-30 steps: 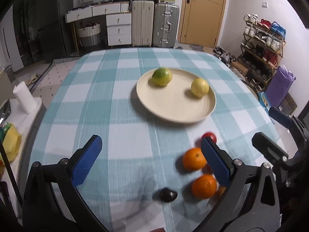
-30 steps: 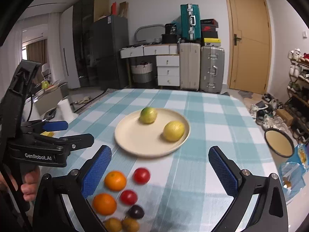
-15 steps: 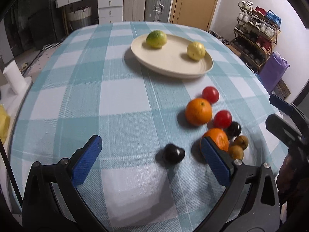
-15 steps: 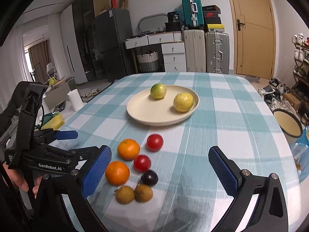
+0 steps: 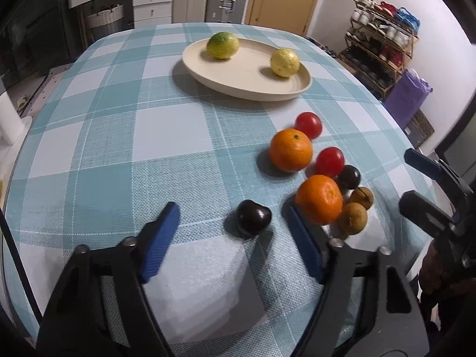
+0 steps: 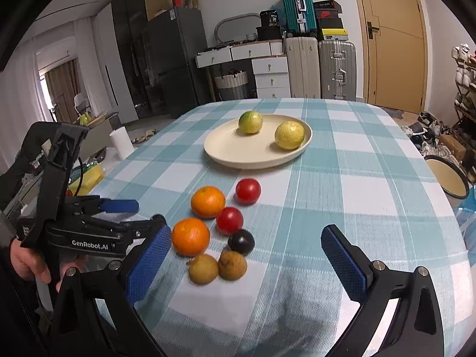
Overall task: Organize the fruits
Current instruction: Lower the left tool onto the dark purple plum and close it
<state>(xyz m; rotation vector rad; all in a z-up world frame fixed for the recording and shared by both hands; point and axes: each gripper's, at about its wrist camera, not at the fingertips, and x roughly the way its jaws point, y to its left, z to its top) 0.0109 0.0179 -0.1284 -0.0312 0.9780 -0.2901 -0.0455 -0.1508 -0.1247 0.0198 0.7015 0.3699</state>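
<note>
A cream plate (image 5: 247,84) (image 6: 238,154) holds a green citrus (image 5: 222,45) (image 6: 250,122) and a yellow citrus (image 5: 284,62) (image 6: 289,134). Loose on the checked cloth lie two oranges (image 5: 291,150) (image 5: 319,198), two red tomatoes (image 5: 308,124) (image 5: 329,161), a dark plum (image 5: 348,177), two brown fruits (image 6: 203,268) (image 6: 232,264) and a separate dark plum (image 5: 253,217). My left gripper (image 5: 232,223) is open, low, with that separate plum between its fingers, apart from both. My right gripper (image 6: 247,253) is open and empty just before the fruit cluster.
The table edge curves round on all sides. Suitcases, drawers and a door stand behind the table, a shoe rack to the right. A paper roll (image 6: 121,144) sits off the table's left side. A round pan (image 6: 446,175) lies beyond the right edge.
My left gripper has dropped and moved forward, so the lone dark plum now lies between its fingers. My right gripper has lowered and advanced toward the fruit cluster.
</note>
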